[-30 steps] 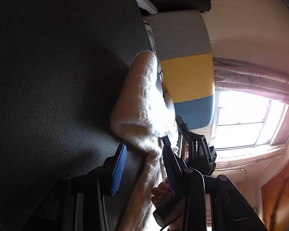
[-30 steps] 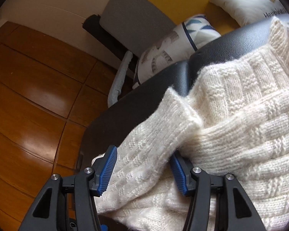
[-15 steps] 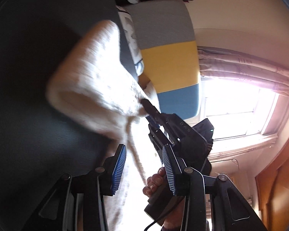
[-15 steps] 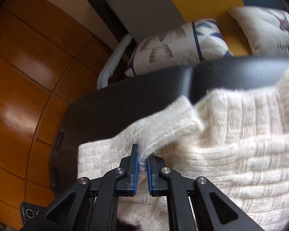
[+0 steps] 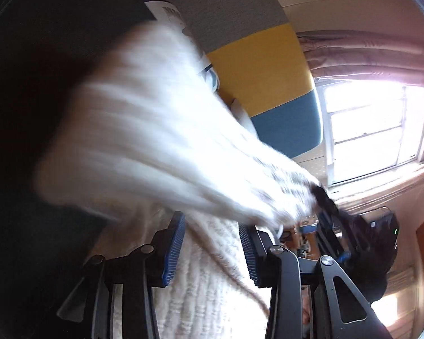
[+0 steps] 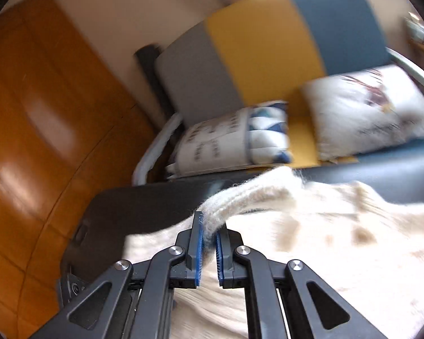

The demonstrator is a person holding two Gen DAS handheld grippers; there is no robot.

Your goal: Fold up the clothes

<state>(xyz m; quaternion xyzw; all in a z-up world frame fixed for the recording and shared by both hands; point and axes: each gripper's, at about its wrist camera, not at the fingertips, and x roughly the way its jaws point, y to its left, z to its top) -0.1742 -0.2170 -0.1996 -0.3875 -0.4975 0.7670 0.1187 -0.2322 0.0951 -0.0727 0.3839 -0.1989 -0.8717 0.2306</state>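
A cream knitted sweater (image 6: 339, 243) lies spread on a black tabletop (image 6: 144, 206), its sleeve (image 6: 240, 195) pinched between the nearly closed blue pads of the right gripper (image 6: 209, 250) and raised off the body of the garment. 1 second ago those pads stood wide apart around the same sleeve; half a second ago they had closed on it, and now the sleeve is lifted and blurred with motion, swinging across the left wrist view as a broad white streak (image 5: 161, 141). The left gripper (image 5: 212, 251) is open, its 2 pads either side of a strip of knit without clamping it. The sleeve fold looks to be under way, not yet laid down. Behind the tabletop, a grey, yellow and blue chair (image 6: 268, 53) holds 2 printed cushions (image 6: 231, 141). No basket or box for folded clothes appears in either view.
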